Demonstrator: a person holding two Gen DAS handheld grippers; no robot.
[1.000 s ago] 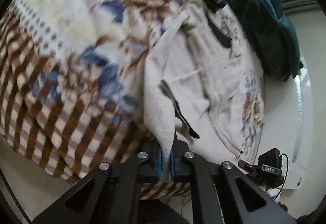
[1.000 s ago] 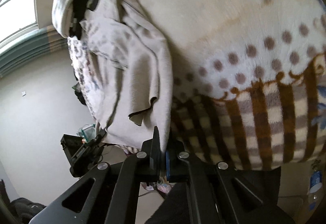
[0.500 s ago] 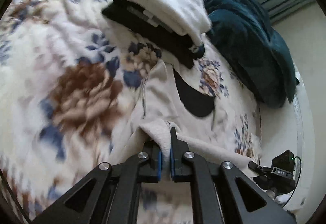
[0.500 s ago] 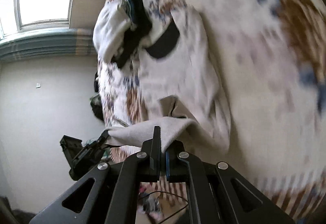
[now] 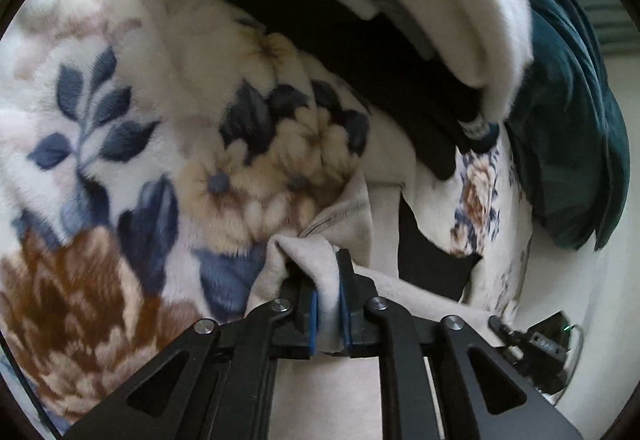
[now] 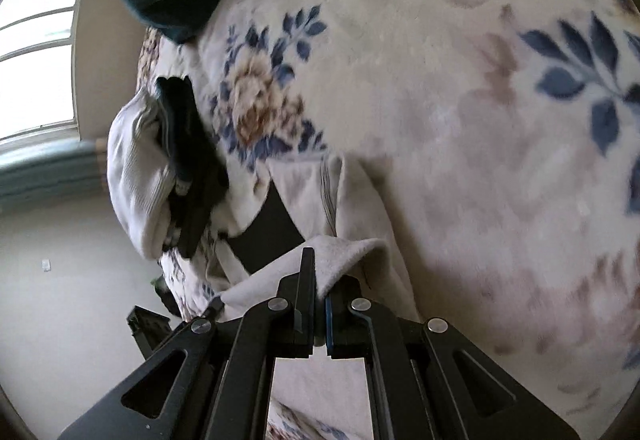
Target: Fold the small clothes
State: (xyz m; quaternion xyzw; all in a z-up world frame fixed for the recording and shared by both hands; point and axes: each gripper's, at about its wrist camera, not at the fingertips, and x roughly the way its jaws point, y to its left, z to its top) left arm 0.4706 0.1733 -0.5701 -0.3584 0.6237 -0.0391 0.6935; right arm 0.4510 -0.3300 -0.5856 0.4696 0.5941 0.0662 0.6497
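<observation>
Floral blanket (image 5: 120, 128) closer now, beige garment (image 5: 326, 268) carried toward folded pile (image 5: 400, 20).

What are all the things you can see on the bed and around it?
beige garment: one, beige with a black patch, on the blanket, its edge pinched by both grippers
floral blanket: one, cream with blue and brown flowers, covering the bed
folded clothes pile: one, white on black, beyond the garment
teal bedding: one, dark teal, far side of the bed
window: one, bright, on the wall
left gripper: one, black, shut on the garment
right gripper: one, black, shut on the garment
</observation>
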